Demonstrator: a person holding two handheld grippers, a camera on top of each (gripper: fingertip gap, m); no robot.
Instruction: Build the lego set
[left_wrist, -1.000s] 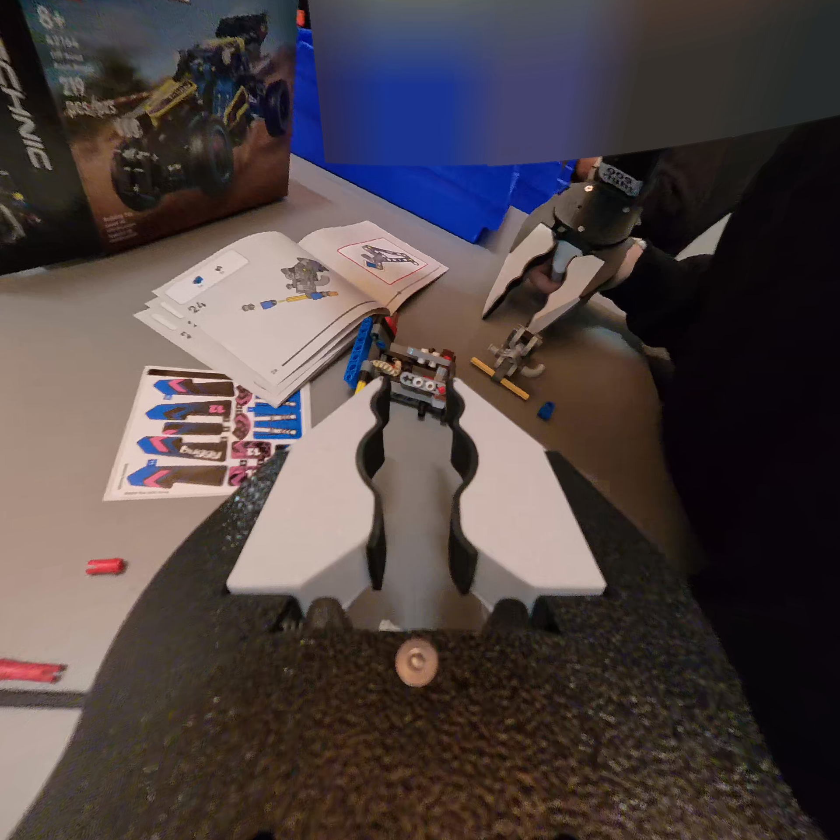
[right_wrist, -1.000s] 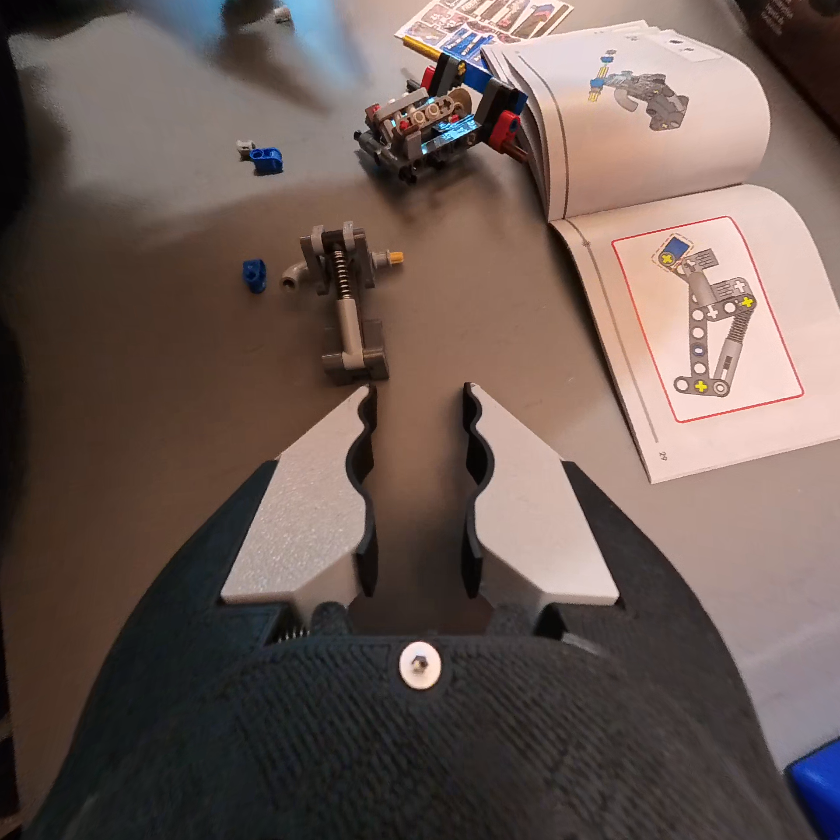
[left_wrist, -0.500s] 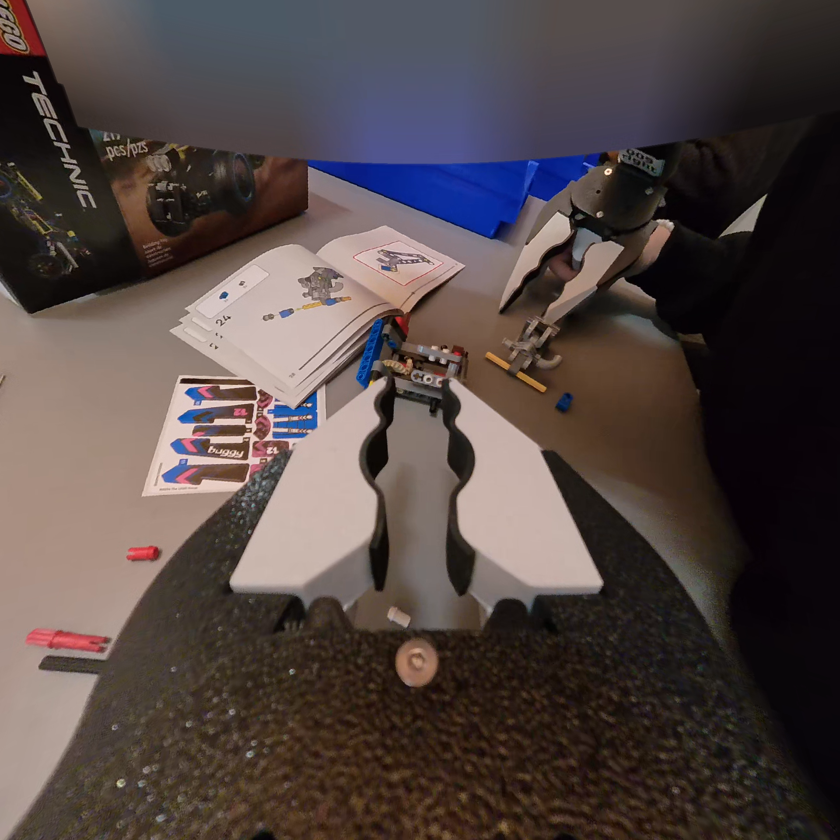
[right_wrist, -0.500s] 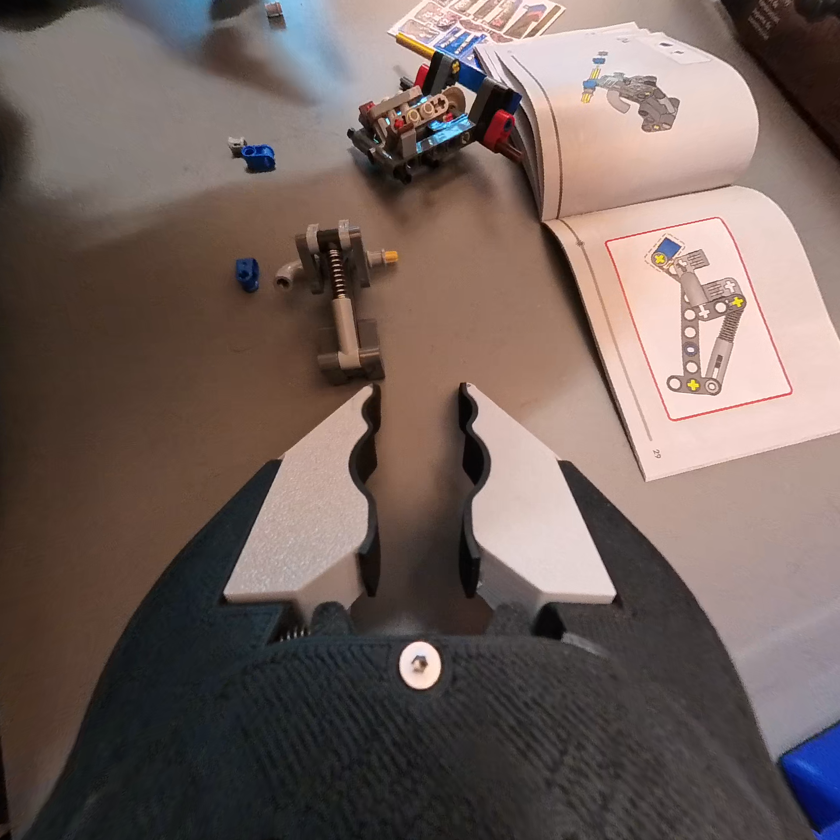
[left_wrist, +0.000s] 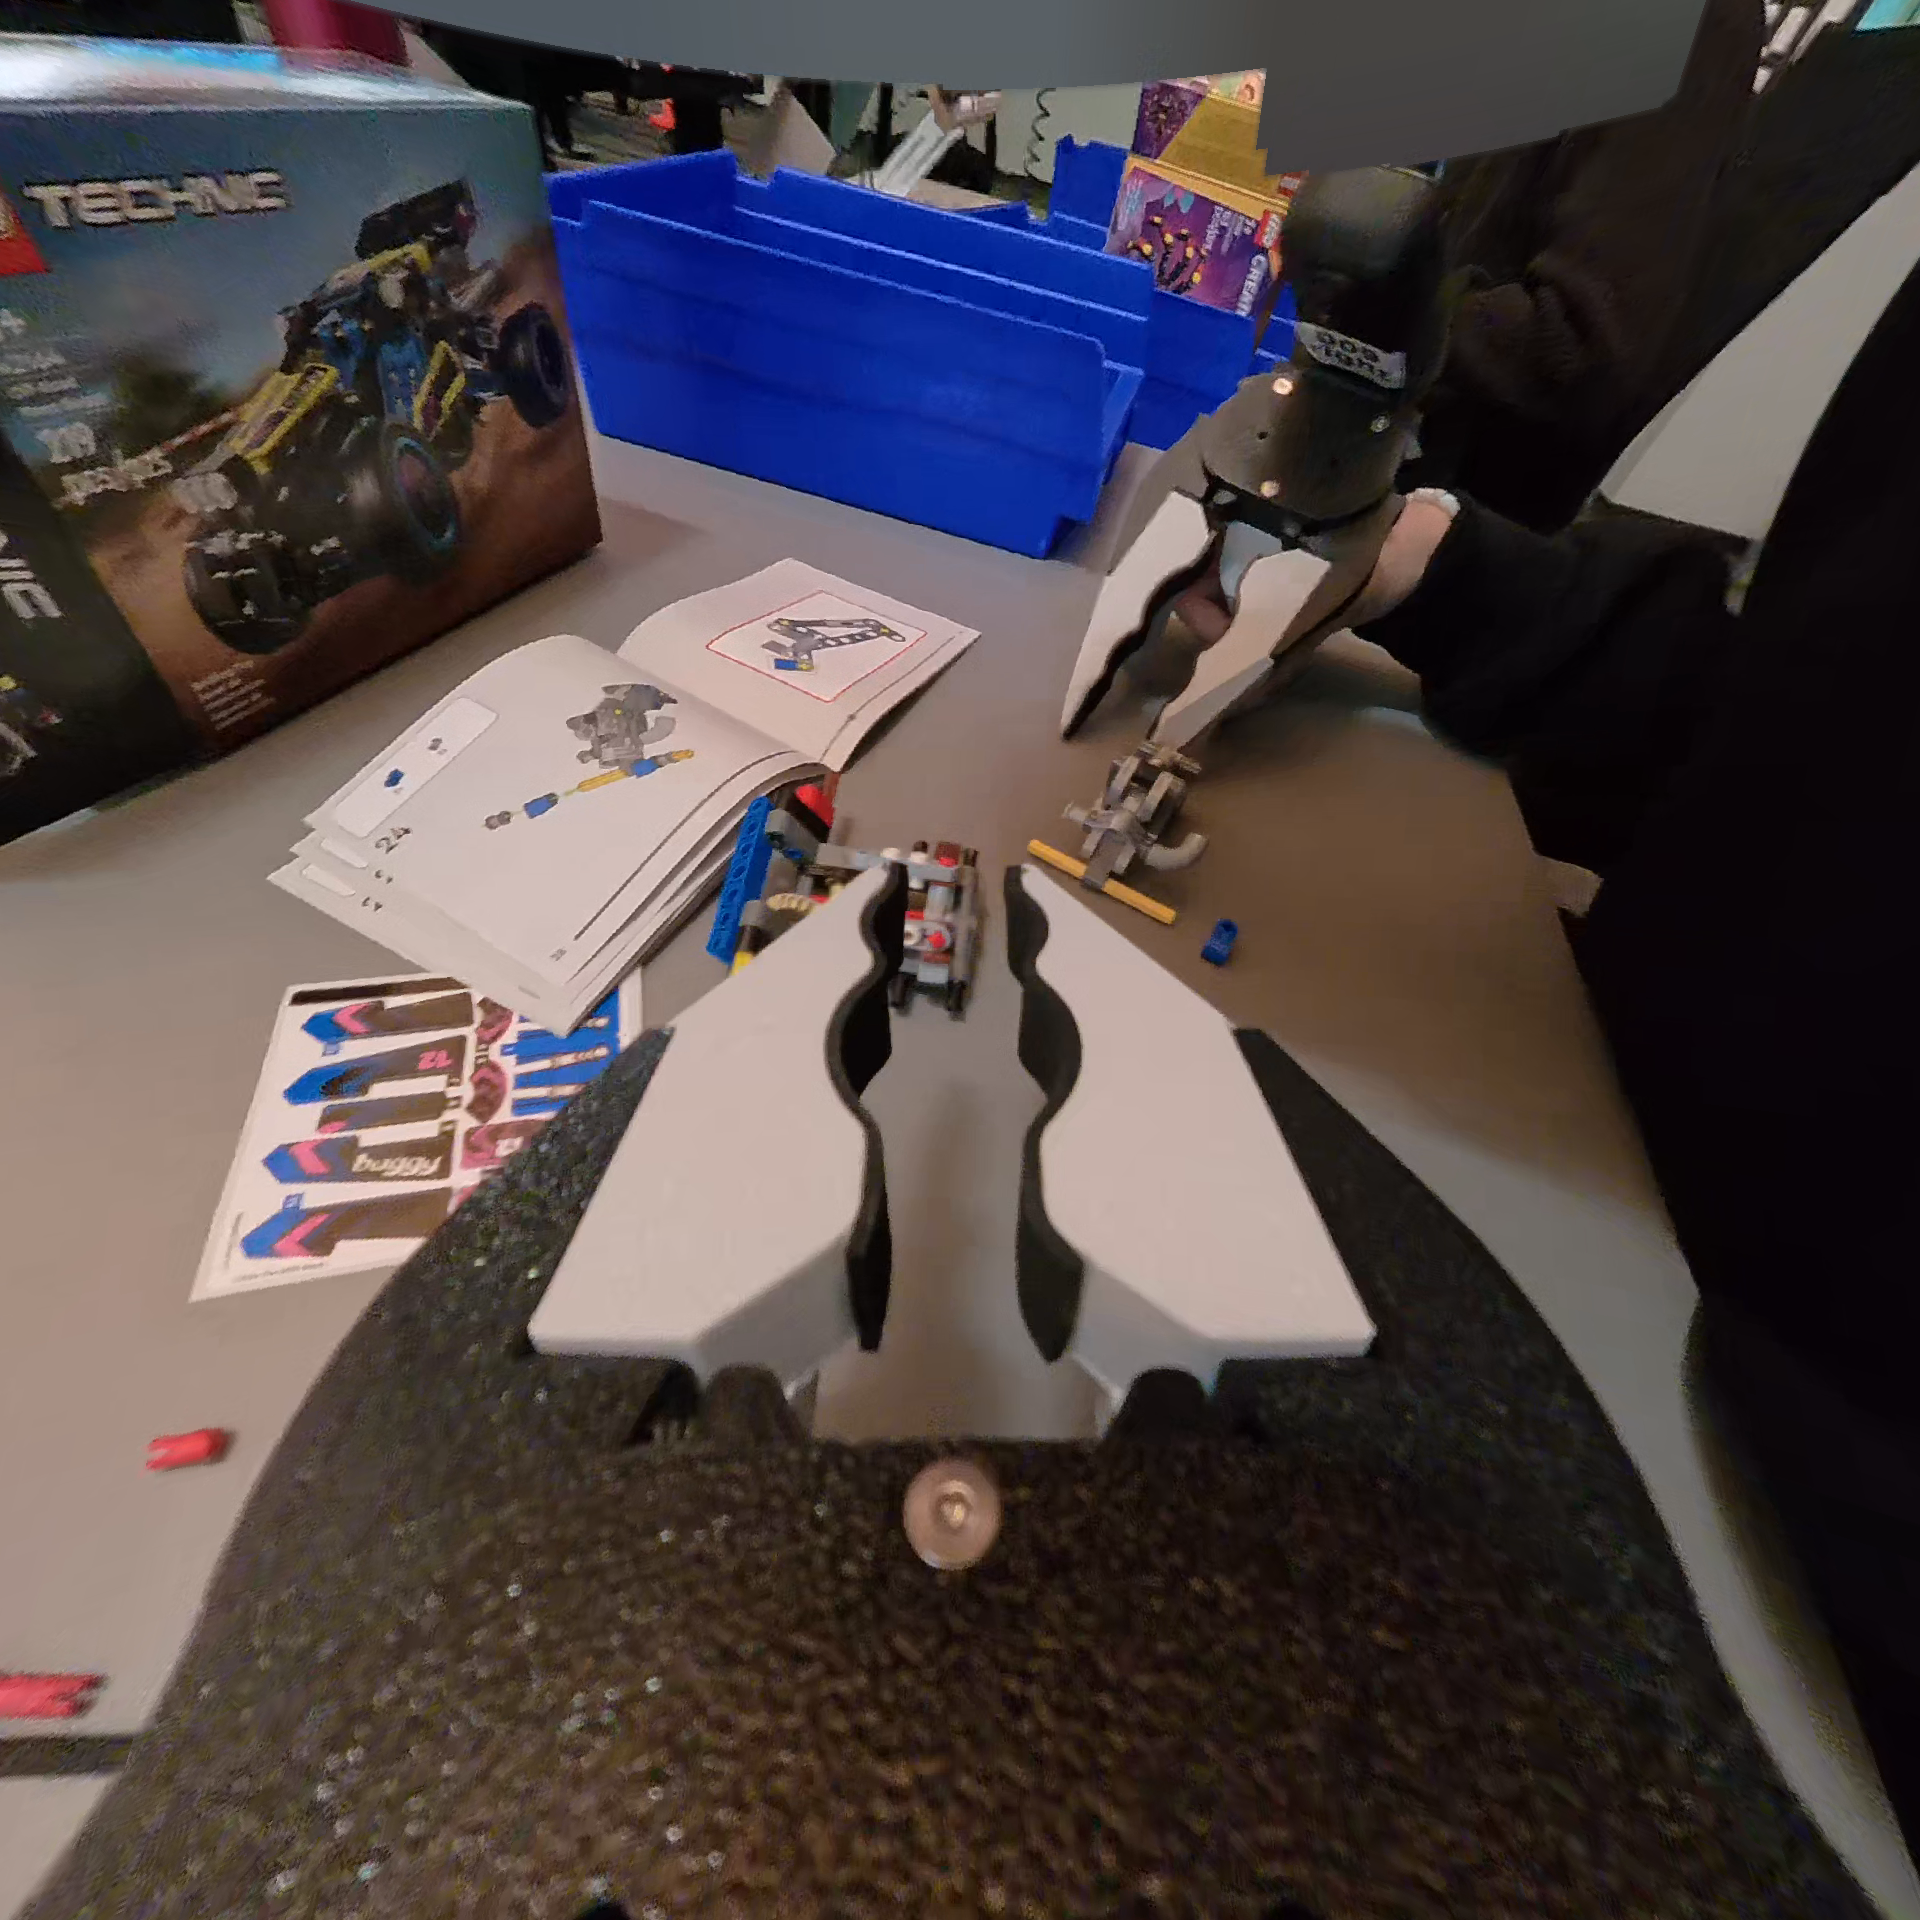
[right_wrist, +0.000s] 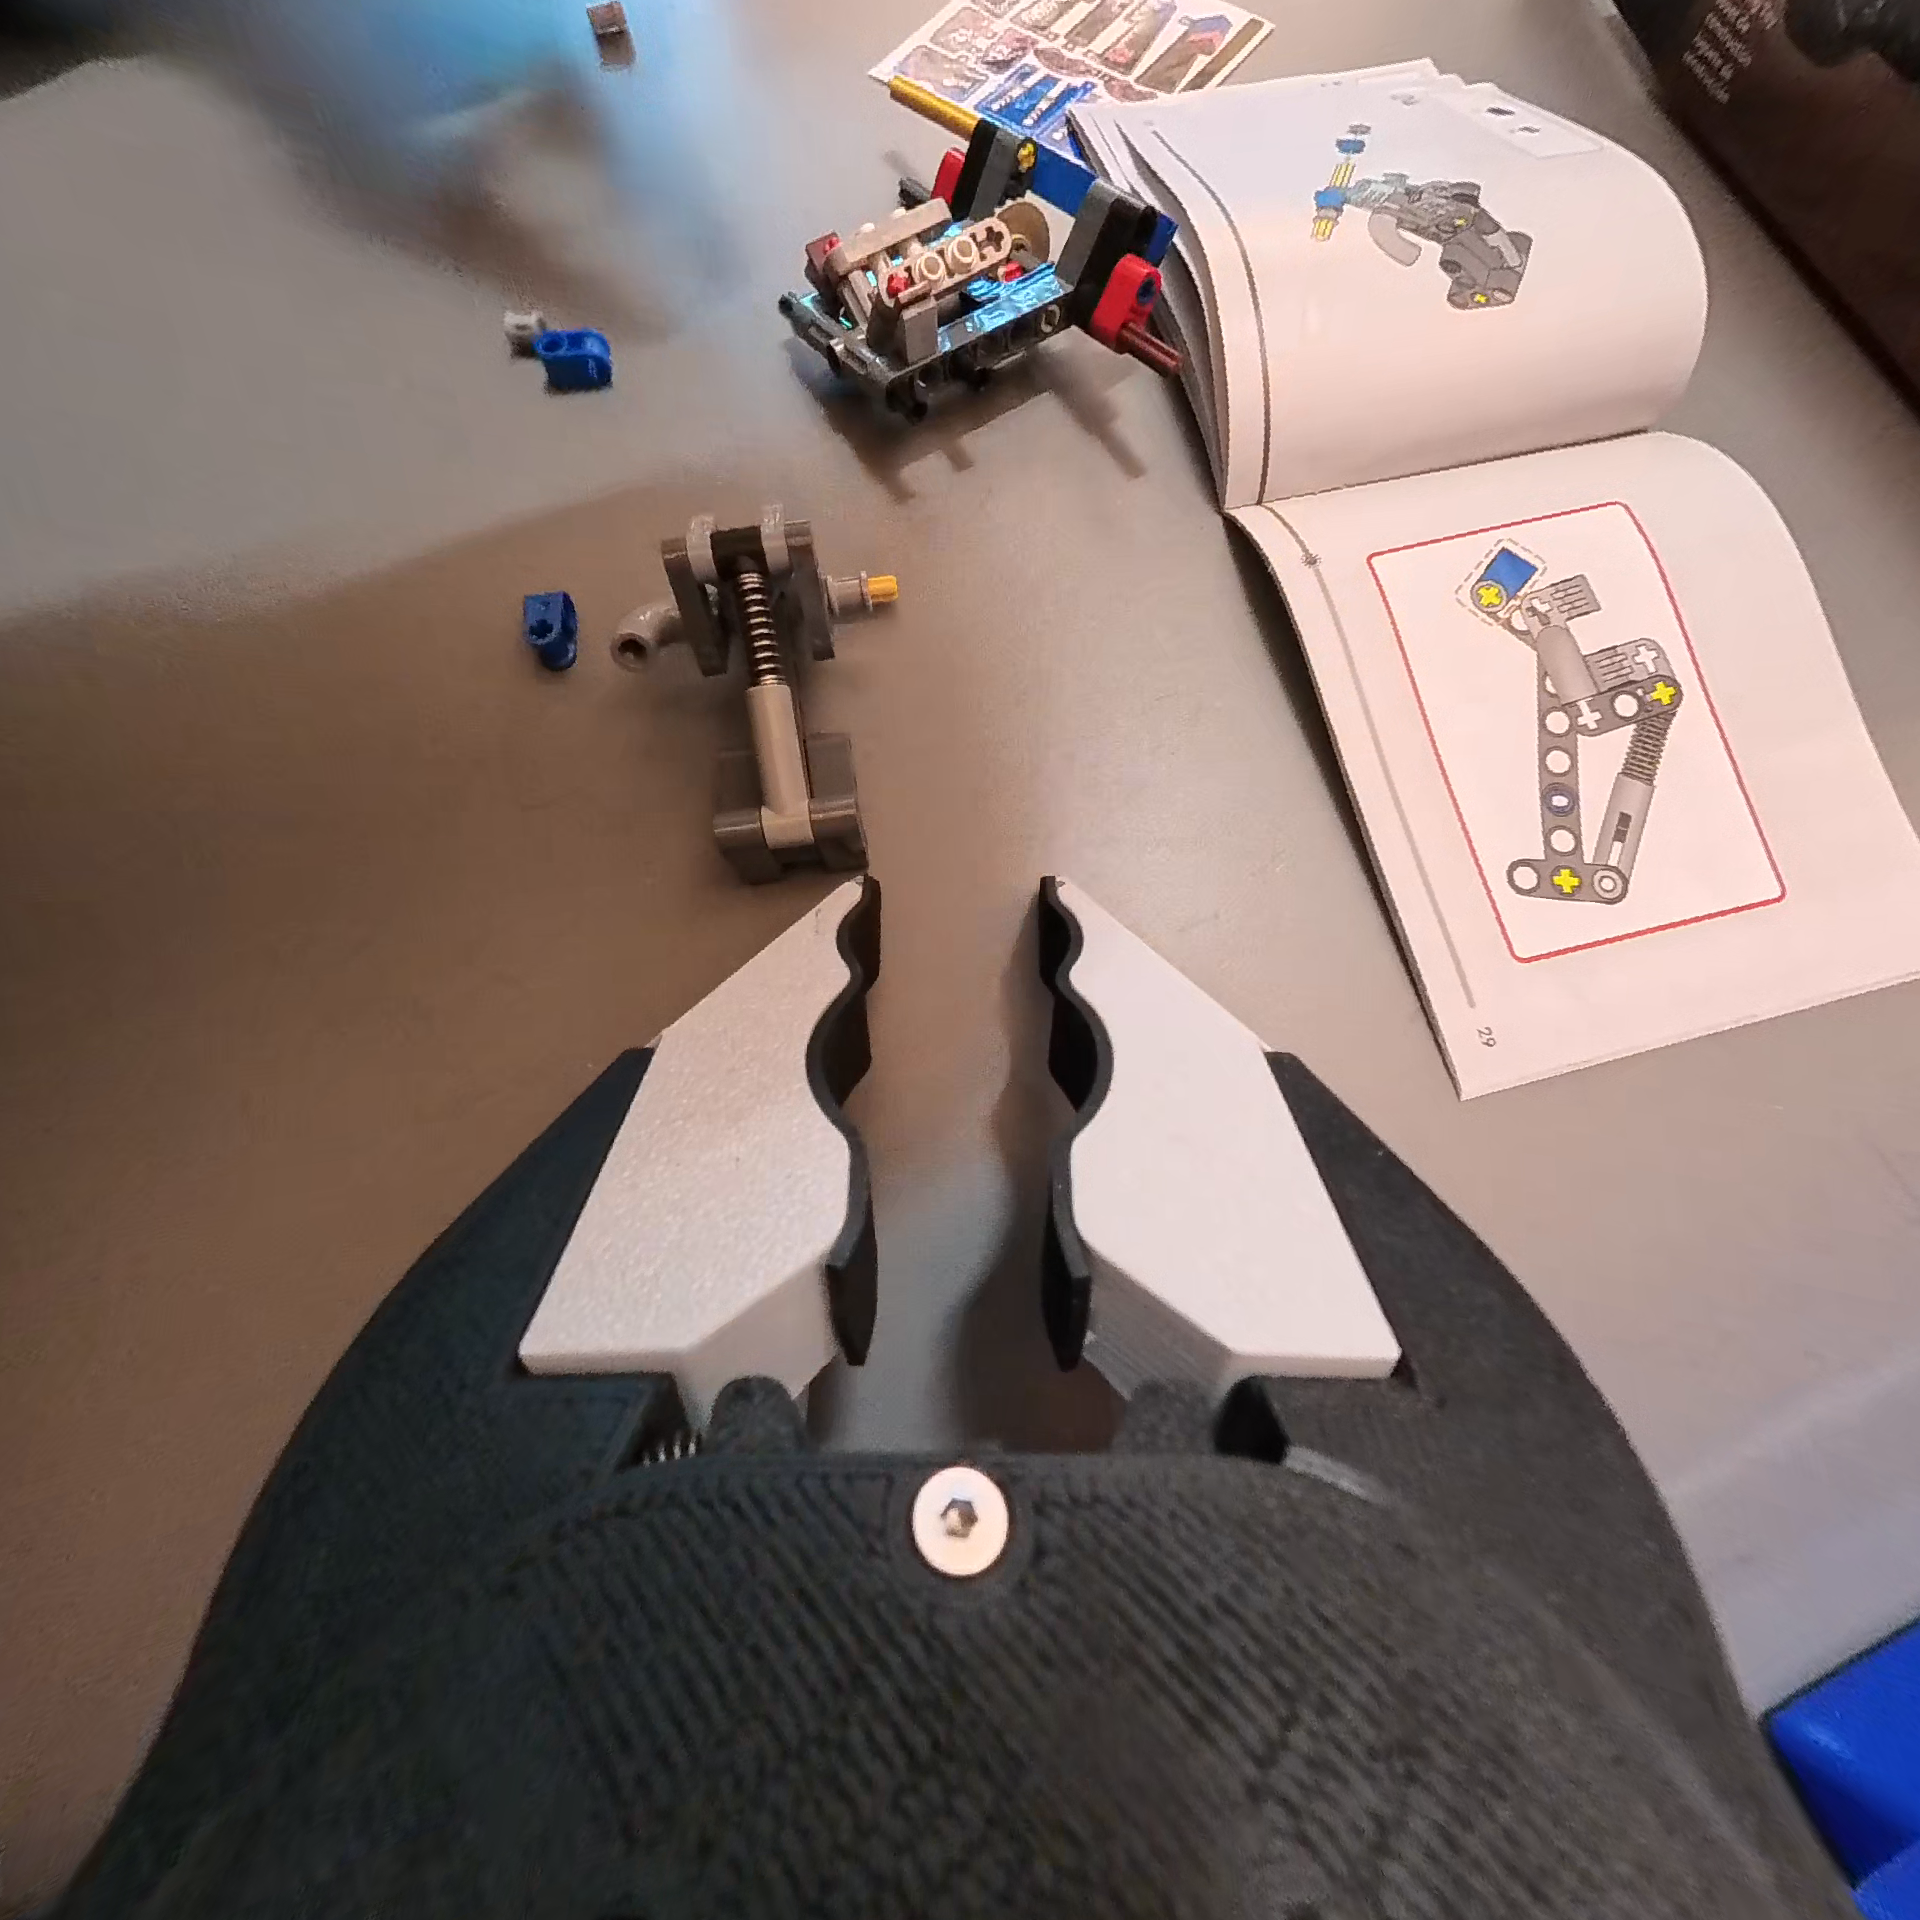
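A partly built chassis (right_wrist: 977, 286) of grey, blue and red pieces lies beside the open instruction booklet (right_wrist: 1455, 312); it also shows in the left wrist view (left_wrist: 935, 925). My left gripper (left_wrist: 951, 883) is open and empty, its tips just over the chassis. A grey shock-absorber sub-assembly (right_wrist: 764, 686) with a spring and yellow axle lies on the table; it also shows in the left wrist view (left_wrist: 1127, 831). My right gripper (right_wrist: 956, 894) is open and empty, its left fingertip just short of the sub-assembly's base. The right gripper also shows in the left wrist view (left_wrist: 1122, 717).
A small blue connector (right_wrist: 549, 627) lies left of the sub-assembly; another blue piece (right_wrist: 574, 356) with a grey bit lies farther off. A sticker sheet (left_wrist: 405, 1122), the set's box (left_wrist: 281, 374), blue bins (left_wrist: 852, 343) and red pins (left_wrist: 187, 1447) surround the work area.
My left gripper has moved forward over the chassis and tilted up, bringing the box and bins into view. My right gripper has crept slightly closer to the shock-absorber sub-assembly. Both stay open.
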